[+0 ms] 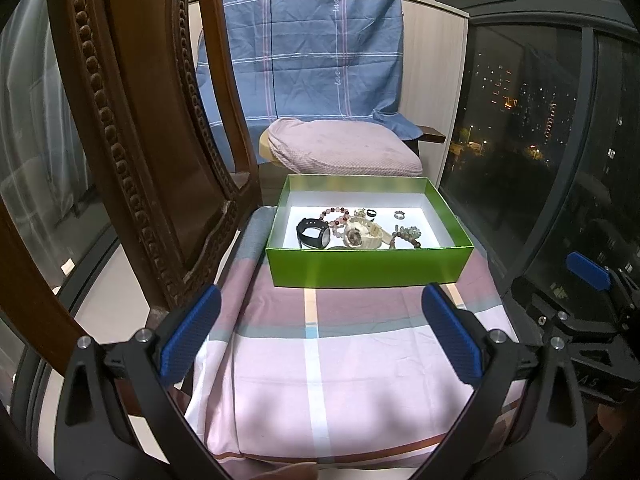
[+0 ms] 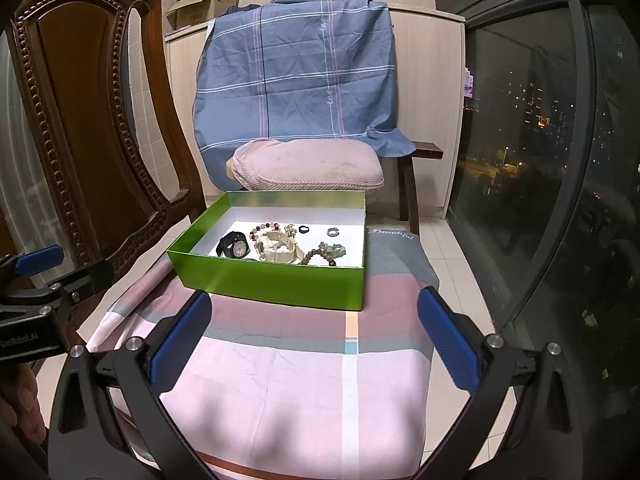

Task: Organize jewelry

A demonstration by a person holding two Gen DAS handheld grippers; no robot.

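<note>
Your left gripper [image 1: 320, 332] and right gripper [image 2: 314, 336] stood wide open, empty. Tangled pieces in the green box [image 2: 280, 282] risked snagging together.

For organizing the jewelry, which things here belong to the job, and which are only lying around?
Belong to the job:
- green box
- black watch
- cream watch
- pink bead bracelet
- greenish bead bracelet
- two rings
- left gripper and right gripper, both open

Only lying around:
- blue checked cloth
- pink cushion
- carved wooden chair
- cardboard boxes
</note>
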